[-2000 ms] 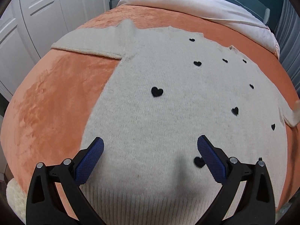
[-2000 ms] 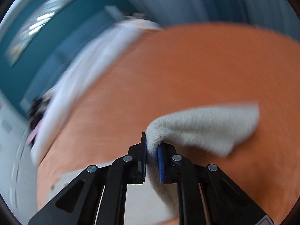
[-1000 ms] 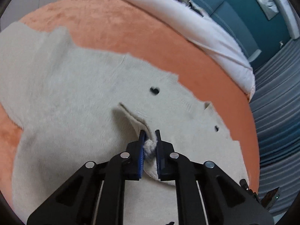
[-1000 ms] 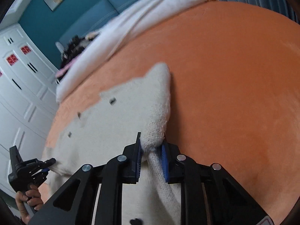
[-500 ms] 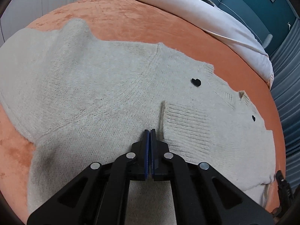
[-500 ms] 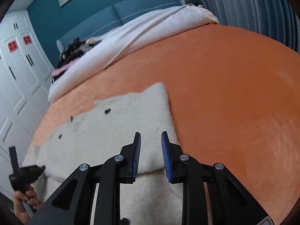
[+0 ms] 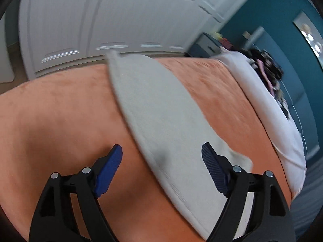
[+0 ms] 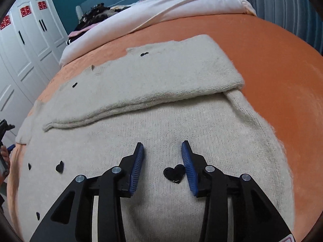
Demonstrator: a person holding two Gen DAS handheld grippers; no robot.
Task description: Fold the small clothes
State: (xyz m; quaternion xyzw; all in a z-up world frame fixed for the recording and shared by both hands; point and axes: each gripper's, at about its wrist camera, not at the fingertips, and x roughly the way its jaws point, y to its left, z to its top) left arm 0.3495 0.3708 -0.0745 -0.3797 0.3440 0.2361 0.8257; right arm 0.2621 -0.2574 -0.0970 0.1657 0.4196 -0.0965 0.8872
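Note:
A cream knitted sweater (image 8: 165, 121) with small black hearts lies flat on the orange bedspread (image 8: 282, 64). One sleeve (image 8: 161, 80) is folded across its body. My right gripper (image 8: 162, 151) is open and empty, hovering over the sweater body beside a black heart (image 8: 174, 173). In the left wrist view the other sleeve (image 7: 161, 117) stretches away over the orange cover (image 7: 50, 121). My left gripper (image 7: 161, 153) is open wide and empty, just above that sleeve's near end. The view is blurred.
A white duvet (image 8: 161, 14) and dark clothes (image 8: 94, 14) lie at the head of the bed. White wardrobe doors (image 7: 101, 20) stand behind the bed's edge. A teal wall (image 7: 272, 20) and grey curtain (image 8: 282, 2) border the room.
Both grippers let go of the folded sleeve and opened. The left gripper swung left to the other sleeve. The right gripper drew back over the sweater body.

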